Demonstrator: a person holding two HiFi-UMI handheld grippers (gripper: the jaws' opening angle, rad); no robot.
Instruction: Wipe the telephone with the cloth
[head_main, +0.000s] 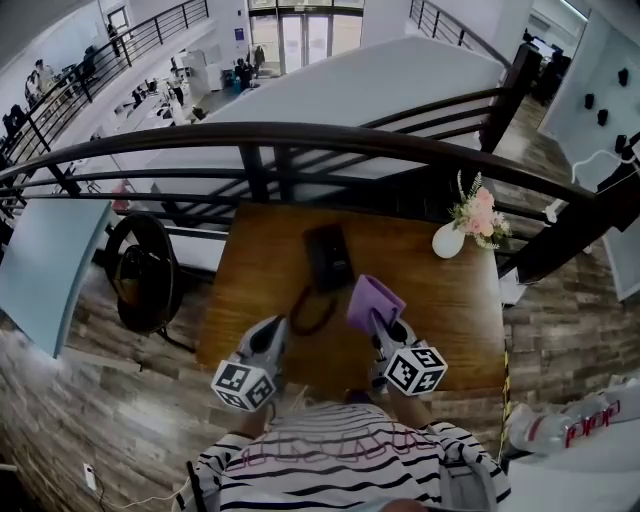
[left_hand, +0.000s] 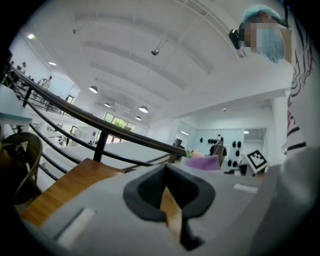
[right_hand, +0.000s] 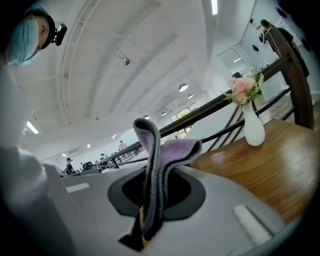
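The left tongs, closed and empty, are over the brown wooden counter. Centre: a dark, flat corded telephone, detail indistinct. The right tongs clamp a folded purple cloth, which hides their tips.

A white vase of pink flowers stands at 2 o'clock on the wooden table; a dark railing runs at 12 o'clock, a round black chair at 9 o'clock

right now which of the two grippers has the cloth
The right gripper: its jaws pinch the purple cloth, which folds over above them. The left gripper holds nothing.
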